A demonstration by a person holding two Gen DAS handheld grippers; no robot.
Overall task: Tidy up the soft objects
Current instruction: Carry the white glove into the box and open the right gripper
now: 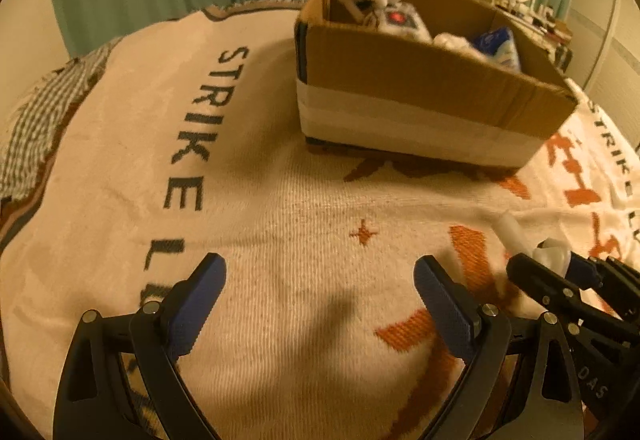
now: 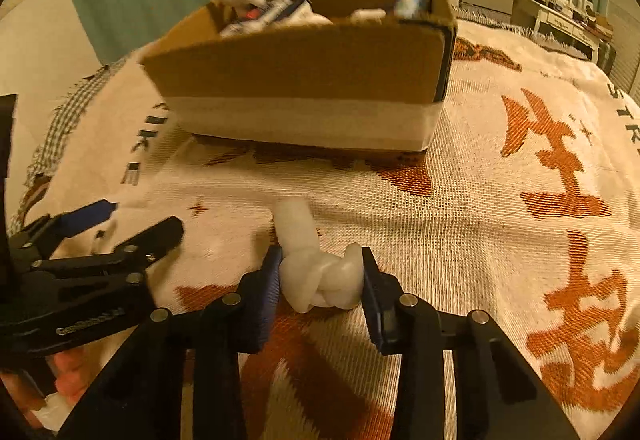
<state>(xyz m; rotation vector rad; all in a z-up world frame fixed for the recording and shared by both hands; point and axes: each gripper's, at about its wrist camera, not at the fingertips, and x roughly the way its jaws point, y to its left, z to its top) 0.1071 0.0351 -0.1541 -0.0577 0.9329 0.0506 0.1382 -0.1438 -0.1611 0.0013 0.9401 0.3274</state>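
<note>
Holding plush toys (image 2: 264,6), cardboard box (image 2: 296,80) on blanket (image 2: 500,232).

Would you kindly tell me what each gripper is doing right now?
Left gripper: open, holding nothing.
Right gripper: shut on the white soft toy.

- I see a bed under a cream woven blanket (image 1: 304,200) with orange figures and dark lettering.
- A cardboard box (image 2: 304,80) sits on it, well ahead of my jaws.
- A white soft toy (image 2: 316,272) lies between my right jaws.
</note>
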